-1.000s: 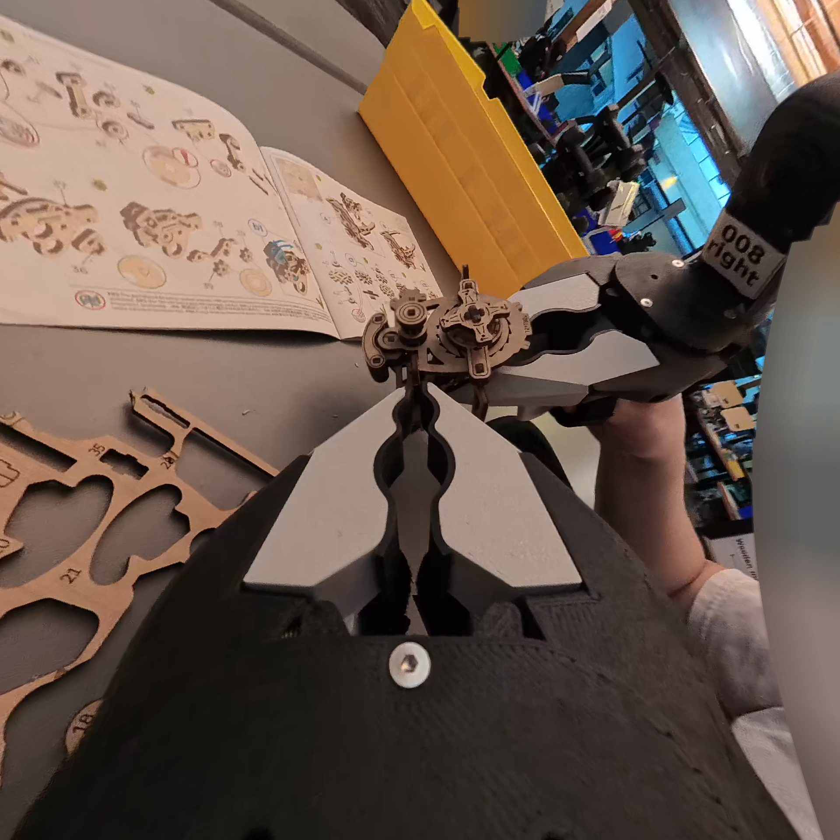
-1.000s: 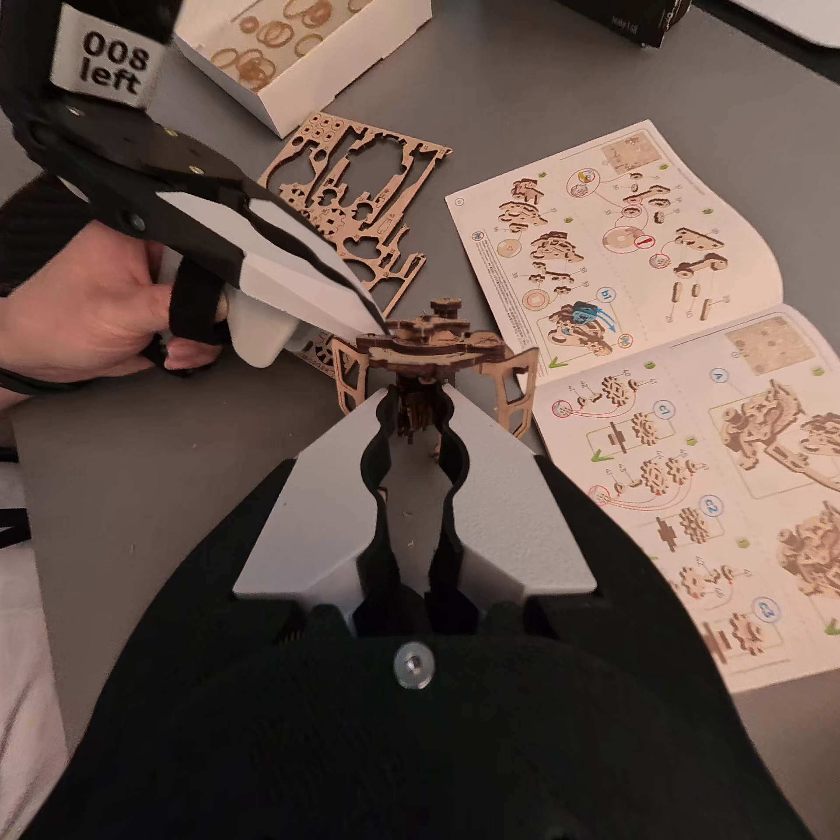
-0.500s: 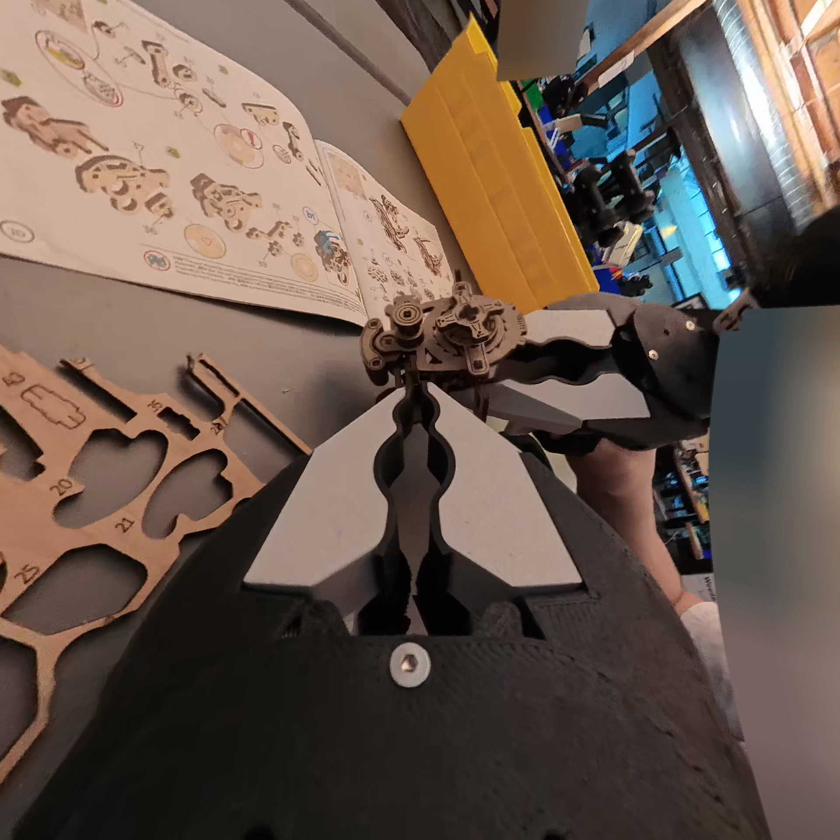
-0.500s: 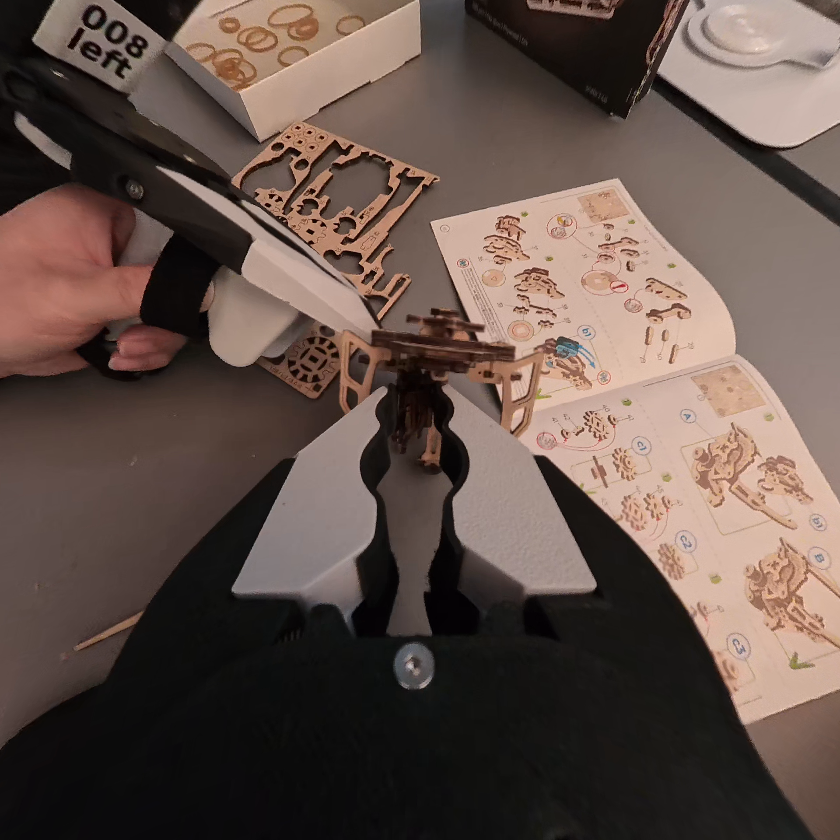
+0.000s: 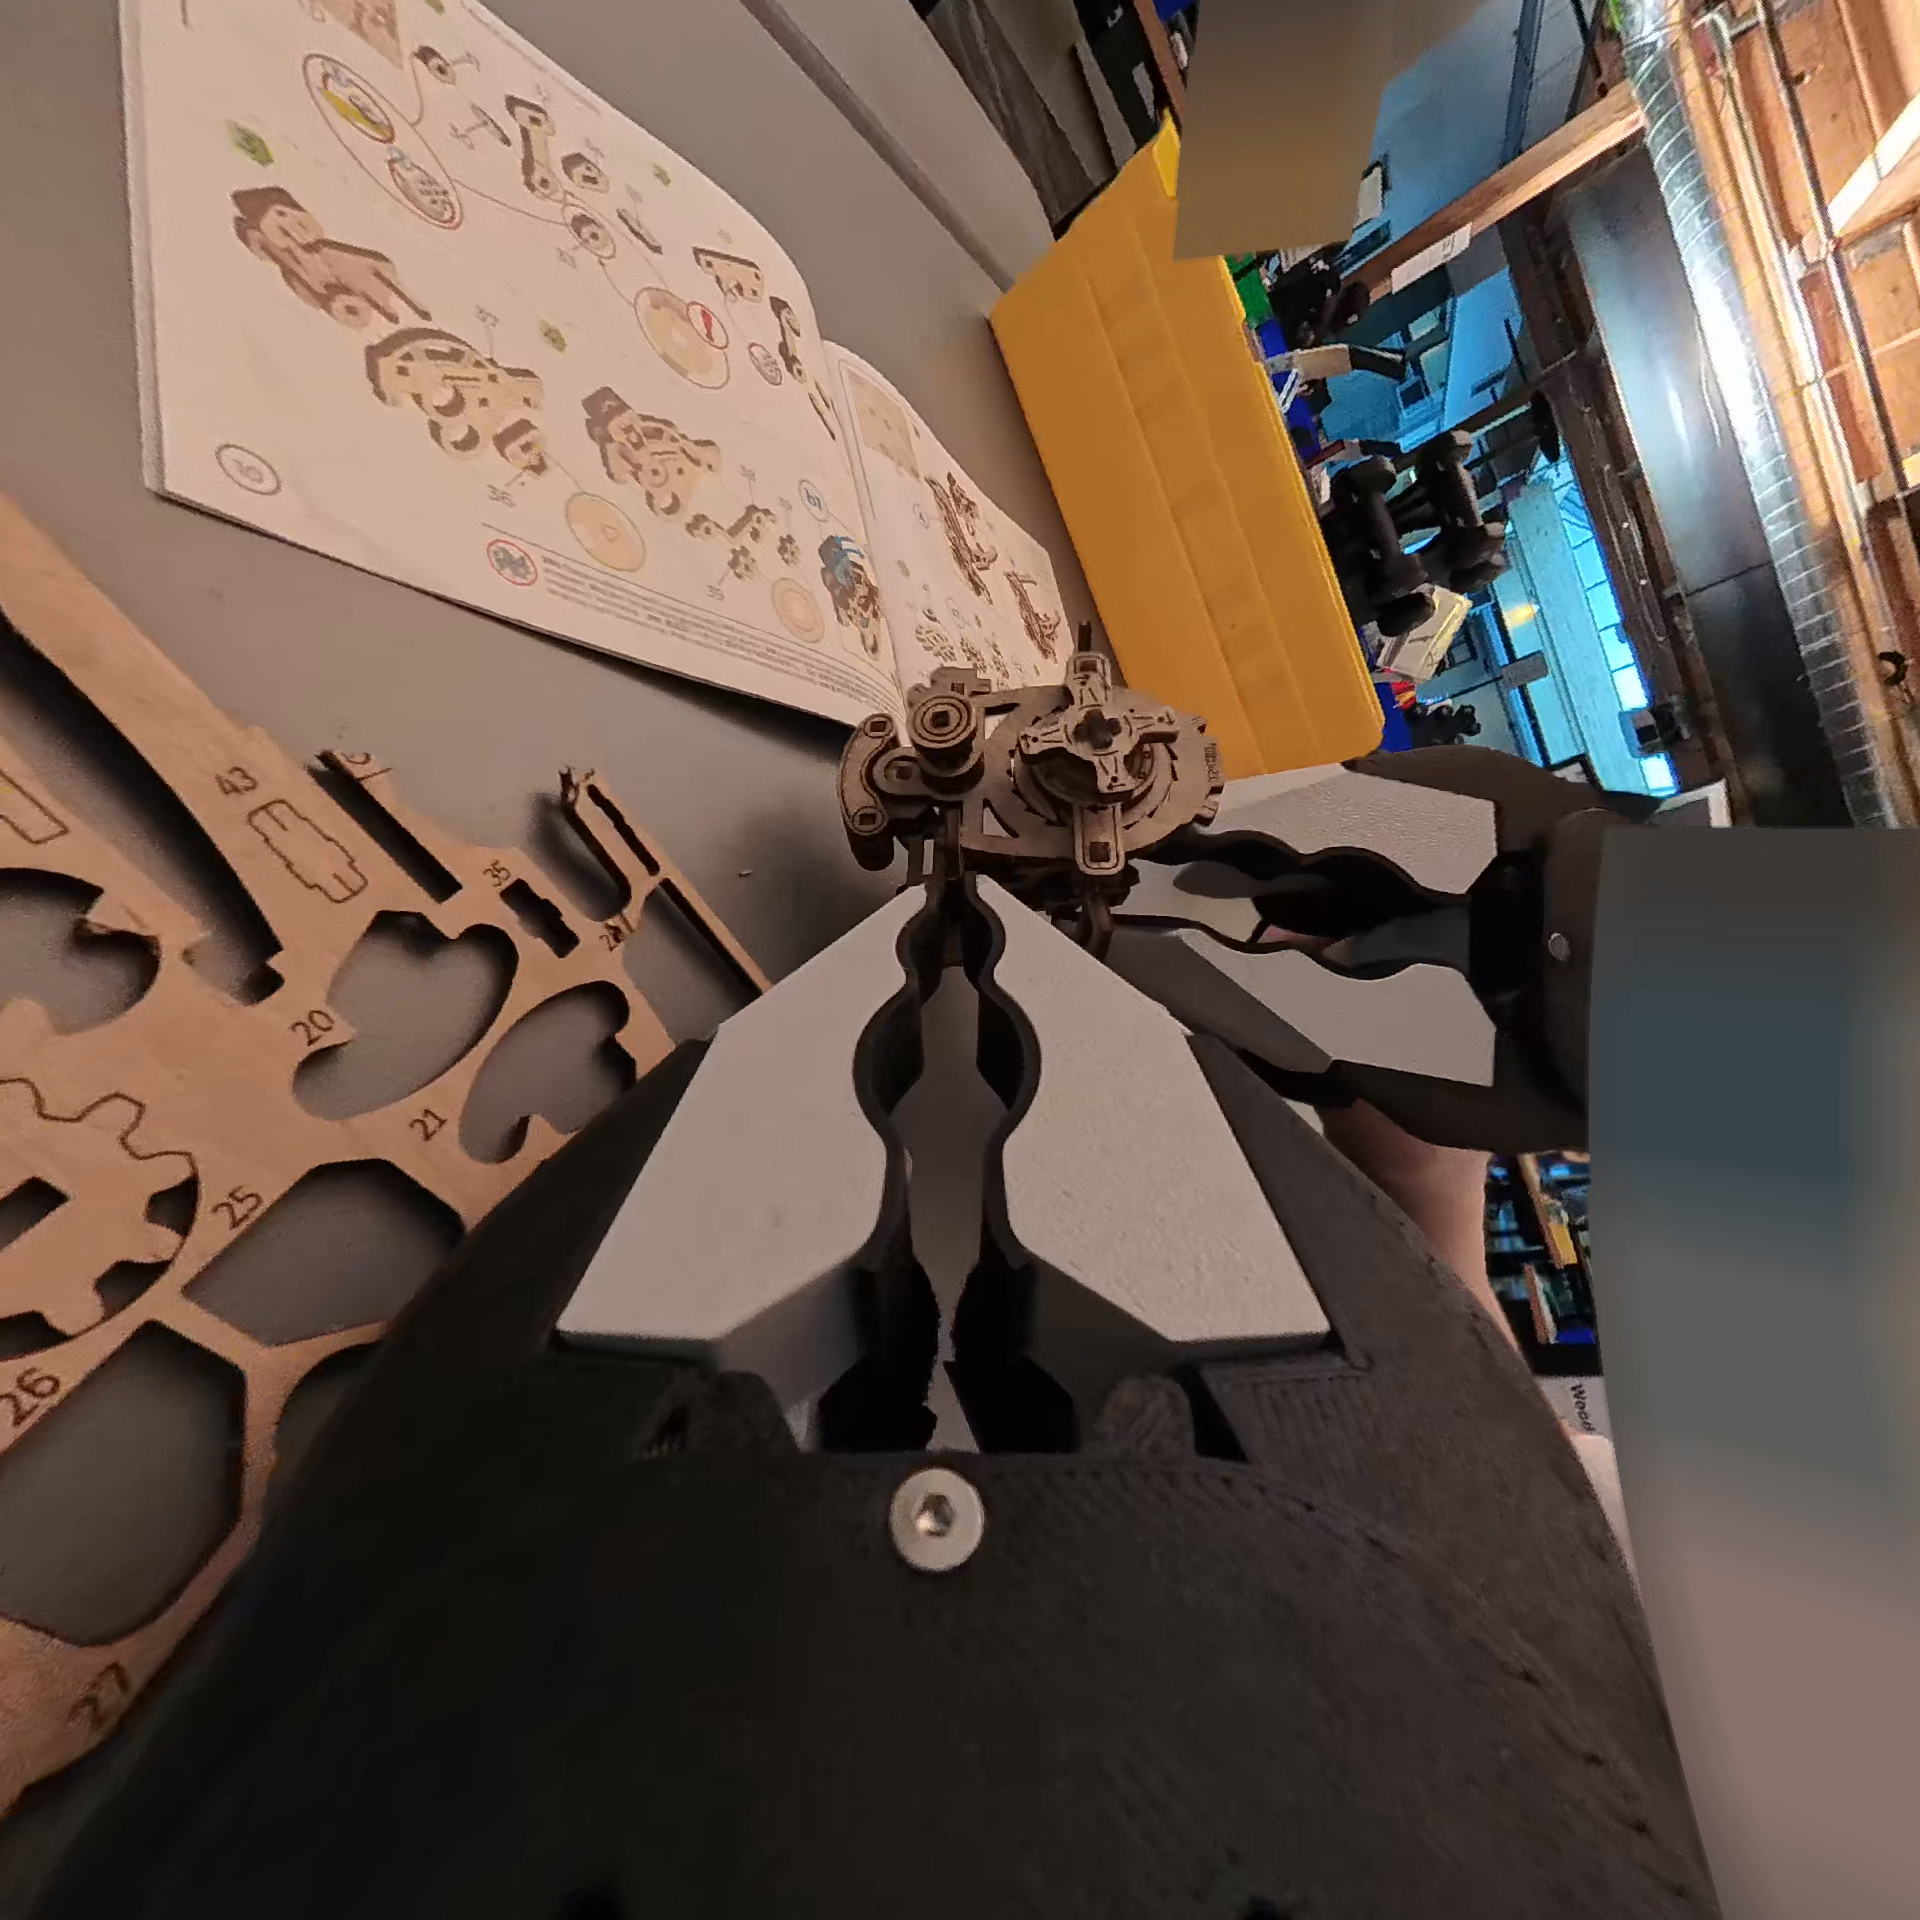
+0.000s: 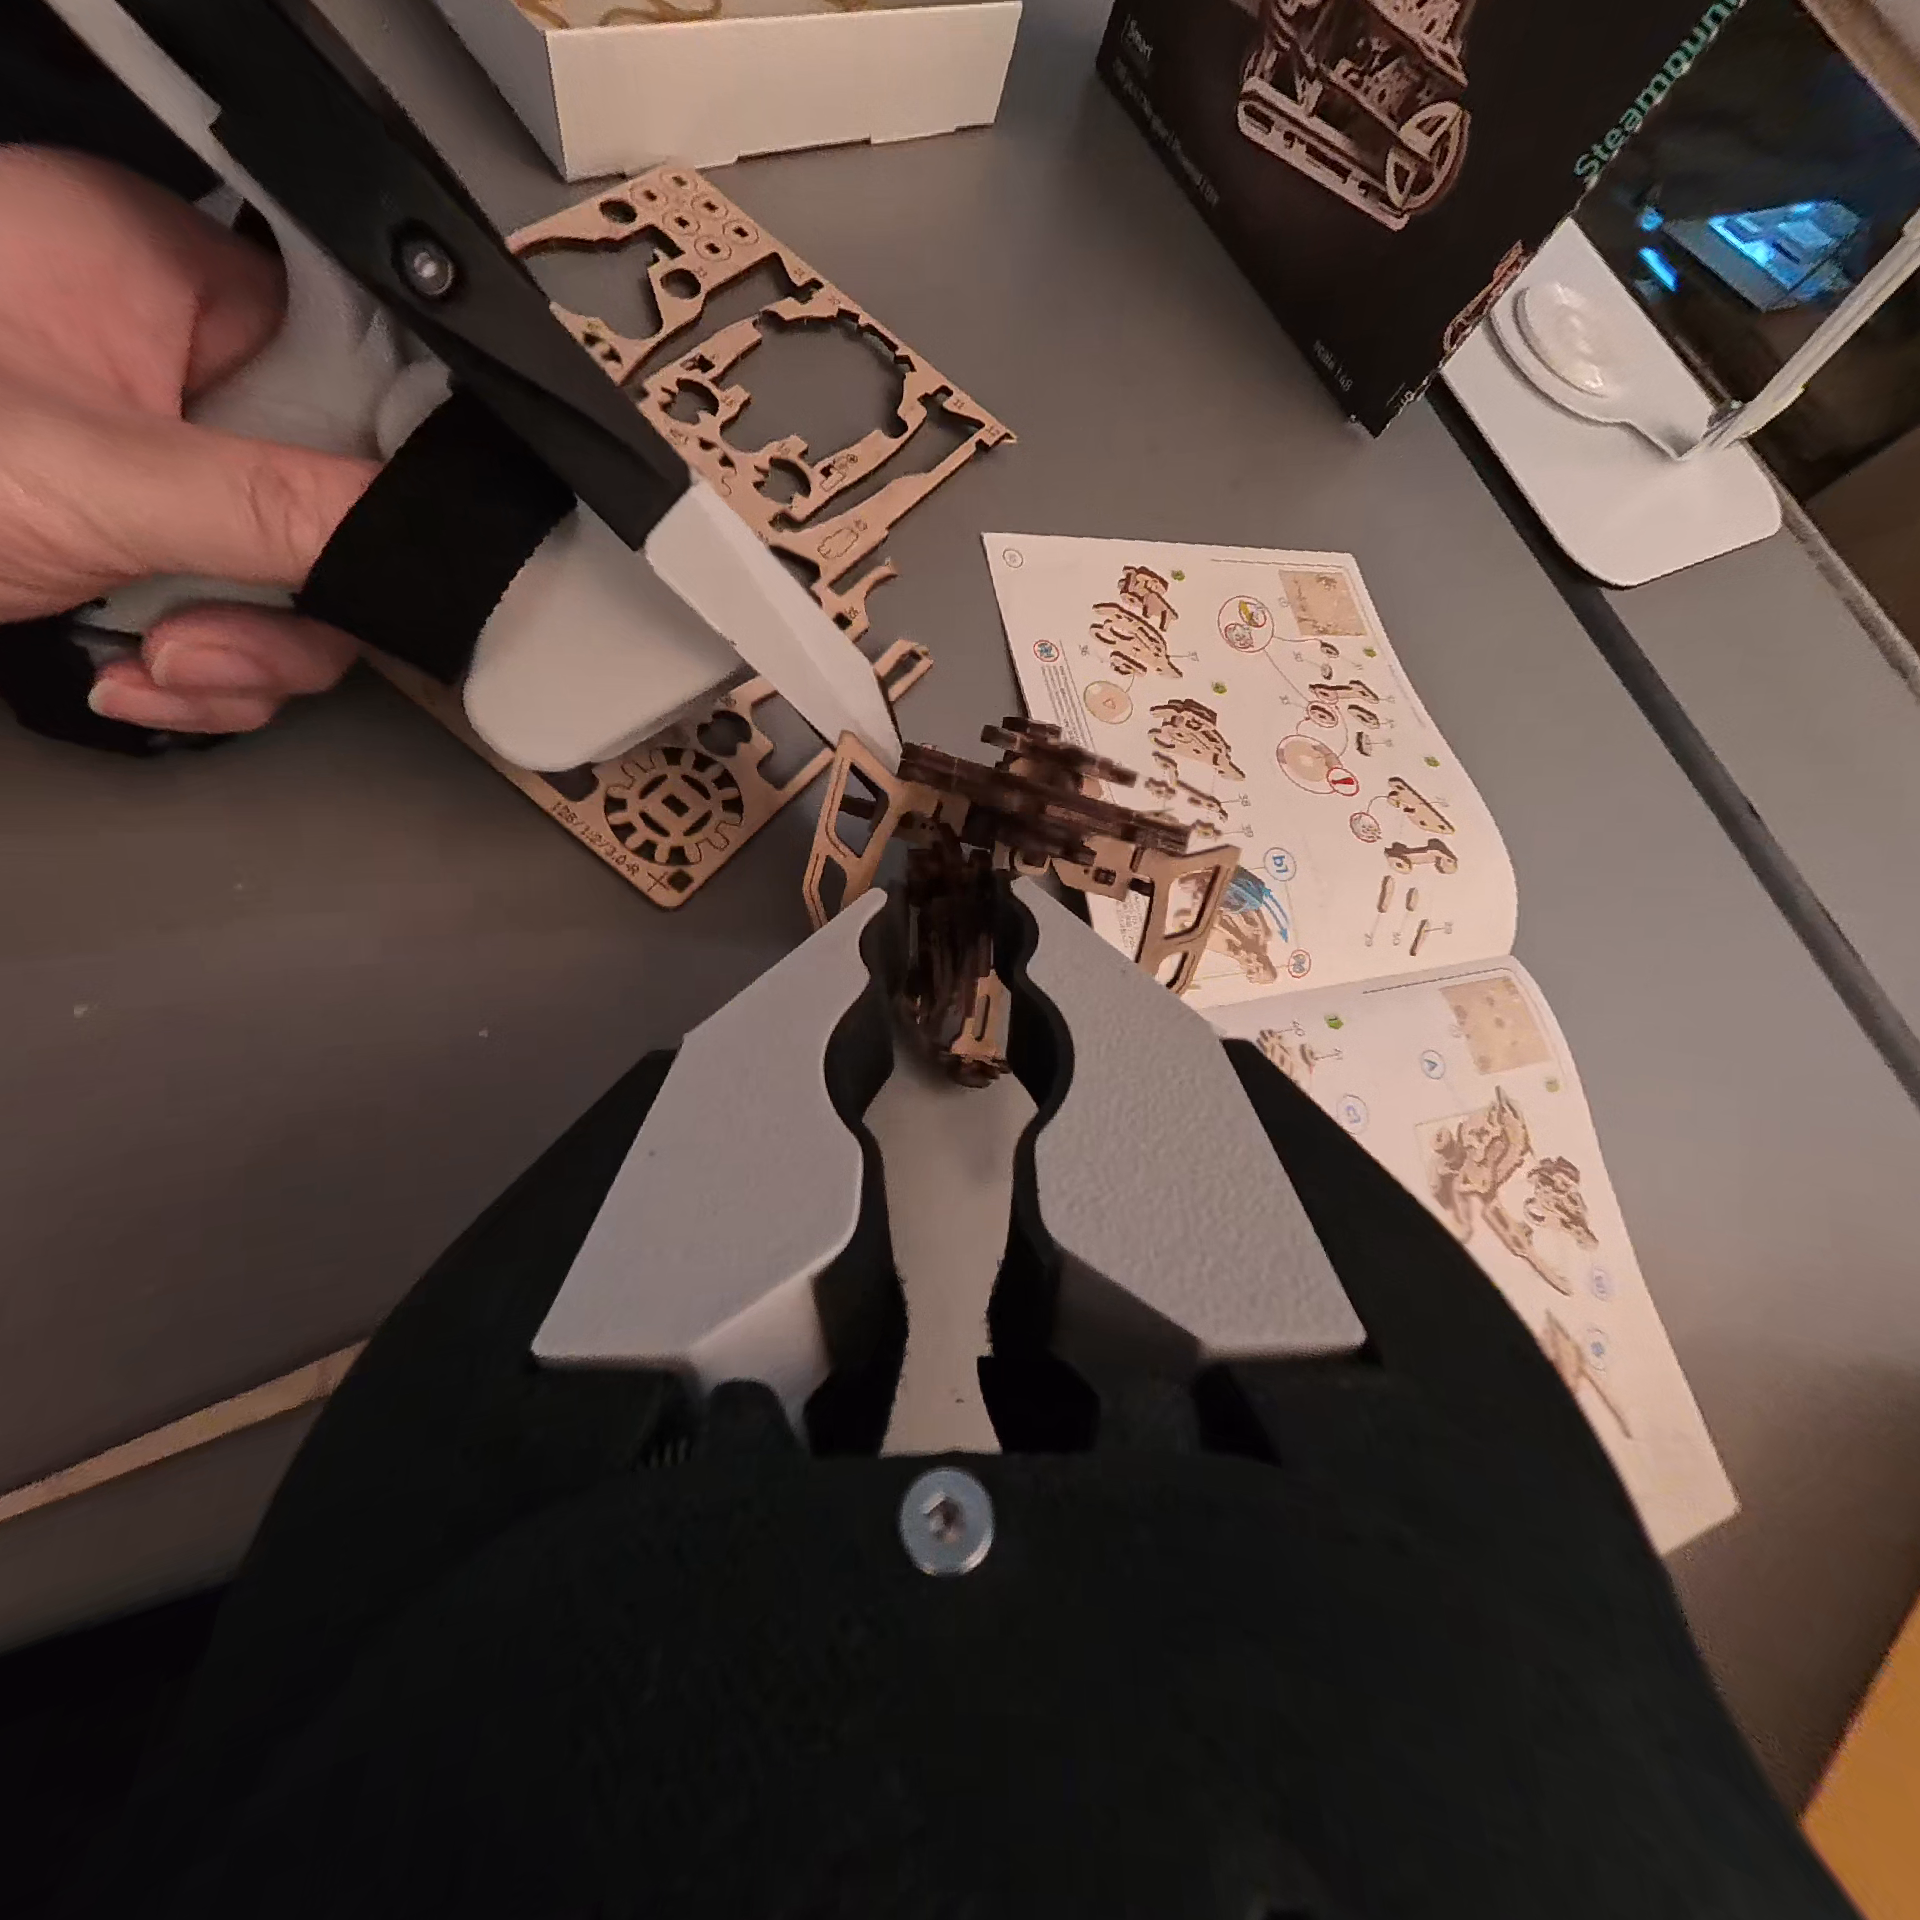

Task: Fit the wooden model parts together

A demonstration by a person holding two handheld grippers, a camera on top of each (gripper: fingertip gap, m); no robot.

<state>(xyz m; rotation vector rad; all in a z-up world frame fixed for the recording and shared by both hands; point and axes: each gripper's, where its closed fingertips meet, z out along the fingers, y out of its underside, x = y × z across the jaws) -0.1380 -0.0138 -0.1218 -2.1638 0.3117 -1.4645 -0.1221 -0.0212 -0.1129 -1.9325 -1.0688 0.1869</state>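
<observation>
A small dark wooden gear model (image 5: 1049, 790) is held in the air between both grippers. My left gripper (image 5: 948, 896) is shut on a thin leg at the model's lower left edge. My right gripper (image 6: 948, 902) is shut on the block that hangs under the model's flat plate (image 6: 1029, 821). In the right wrist view the left gripper (image 6: 868, 722) comes in from the upper left, its tip on the plate's corner. In the left wrist view the right gripper (image 5: 1179, 883) reaches in from the right. The plate sits tilted, lower at its right side.
An open instruction booklet (image 6: 1299, 790) lies on the grey table (image 6: 364, 1039), also in the left wrist view (image 5: 499, 343). Punched wooden sheets (image 5: 208, 1039) (image 6: 758, 416) lie below the left gripper. A yellow bin (image 5: 1195, 468), a white box (image 6: 748, 83), a dark carton (image 6: 1382, 177) and a white stand (image 6: 1610, 457) ring the area. Both grippers' tips are close together, under 4 cm apart. From either gripper's tips it is about 30 cm to the dark carton (image 6: 1382, 177).
Both grippers have kept hold of the model and swung together. The model's plate now tilts in the right wrist view, and the left gripper sits lower over the wooden sheet.
</observation>
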